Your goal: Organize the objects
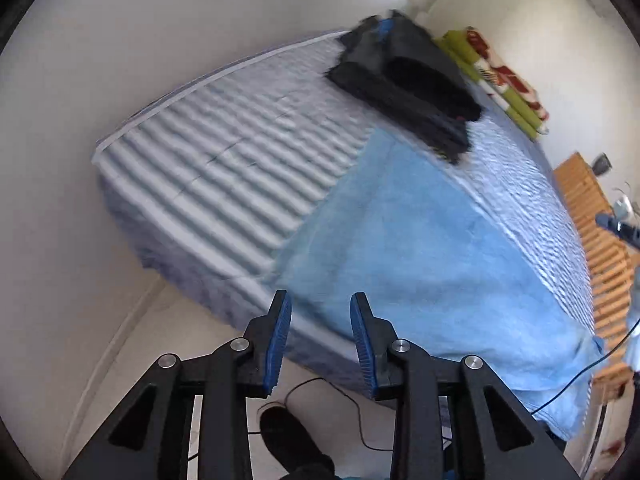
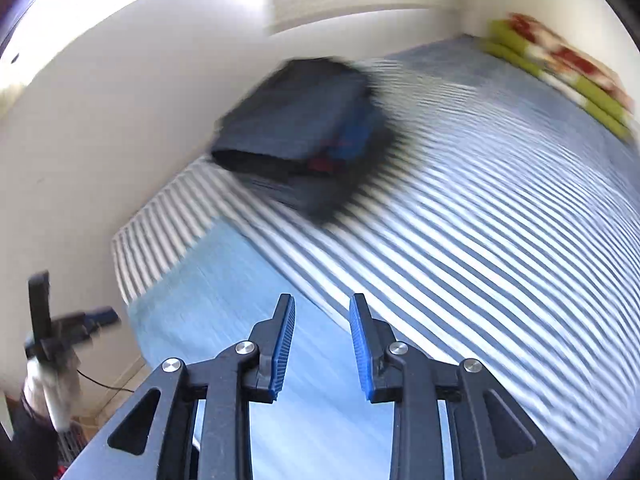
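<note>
A stack of dark folded clothes (image 1: 408, 84) lies on the striped mattress (image 1: 224, 160) near the far side by the wall; it also shows, blurred, in the right wrist view (image 2: 304, 136). A light blue cloth (image 1: 420, 248) is spread flat over the near part of the bed, also in the right wrist view (image 2: 208, 288). My left gripper (image 1: 320, 312) is open and empty, above the bed's near edge. My right gripper (image 2: 322, 312) is open and empty, above the blue cloth. The left gripper shows at the left edge of the right wrist view (image 2: 72, 324).
A green, white and red folded blanket (image 1: 500, 76) lies at the bed's far end, also in the right wrist view (image 2: 568, 76). Bare wooden slats (image 1: 600, 232) show to the right. A black cable (image 1: 340, 396) and a dark shoe (image 1: 288, 436) are on the floor.
</note>
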A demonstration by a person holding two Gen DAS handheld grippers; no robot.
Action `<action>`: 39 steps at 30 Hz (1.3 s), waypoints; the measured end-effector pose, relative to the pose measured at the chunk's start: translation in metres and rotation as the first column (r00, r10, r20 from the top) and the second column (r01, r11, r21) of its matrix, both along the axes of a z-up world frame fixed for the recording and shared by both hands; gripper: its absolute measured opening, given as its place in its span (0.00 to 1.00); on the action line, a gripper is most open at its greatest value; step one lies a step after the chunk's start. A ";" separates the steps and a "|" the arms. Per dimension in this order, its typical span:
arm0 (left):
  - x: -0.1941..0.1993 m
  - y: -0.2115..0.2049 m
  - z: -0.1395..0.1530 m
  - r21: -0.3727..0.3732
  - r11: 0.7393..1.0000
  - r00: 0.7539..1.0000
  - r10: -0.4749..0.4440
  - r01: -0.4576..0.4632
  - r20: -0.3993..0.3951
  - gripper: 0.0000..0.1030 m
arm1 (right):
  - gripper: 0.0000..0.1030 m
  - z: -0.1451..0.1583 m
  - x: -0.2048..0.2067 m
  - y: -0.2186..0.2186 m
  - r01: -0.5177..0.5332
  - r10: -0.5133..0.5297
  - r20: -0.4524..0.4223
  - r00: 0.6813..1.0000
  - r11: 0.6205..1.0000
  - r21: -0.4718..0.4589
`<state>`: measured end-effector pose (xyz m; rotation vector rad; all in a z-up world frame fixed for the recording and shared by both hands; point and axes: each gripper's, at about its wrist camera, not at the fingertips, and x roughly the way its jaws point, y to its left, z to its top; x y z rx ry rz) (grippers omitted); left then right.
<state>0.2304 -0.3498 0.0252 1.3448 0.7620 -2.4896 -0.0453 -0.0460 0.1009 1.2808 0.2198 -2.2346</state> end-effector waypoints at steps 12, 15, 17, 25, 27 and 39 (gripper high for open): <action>-0.123 0.312 0.047 -0.054 0.786 0.783 -0.618 0.616 -0.069 0.40 | 0.31 0.006 0.150 0.370 0.572 -0.572 0.016 0.820 0.820 0.019; -0.139 0.399 0.049 -0.080 0.668 0.666 -0.744 0.740 -0.056 0.40 | 0.32 -0.009 0.179 0.444 0.678 -0.680 0.026 0.733 0.733 0.054; -0.136 0.449 0.052 -0.106 0.584 0.583 -0.811 0.805 -0.048 0.43 | 0.34 -0.019 0.194 0.490 0.729 -0.730 0.052 0.681 0.683 0.047; -0.124 0.570 0.027 -0.176 0.394 0.415 -0.904 0.902 0.105 0.48 | 0.45 -0.059 0.168 0.560 0.808 -0.794 0.183 0.580 0.589 -0.006; -0.126 0.574 0.015 -0.181 0.395 0.422 -0.895 0.901 0.146 0.48 | 0.46 -0.070 0.149 0.570 0.826 -0.801 0.226 0.554 0.563 -0.026; -0.131 0.553 -0.023 -0.220 0.378 0.428 -0.865 0.899 0.263 0.39 | 0.10 -0.114 0.106 0.590 0.865 -0.794 0.365 0.486 0.496 -0.075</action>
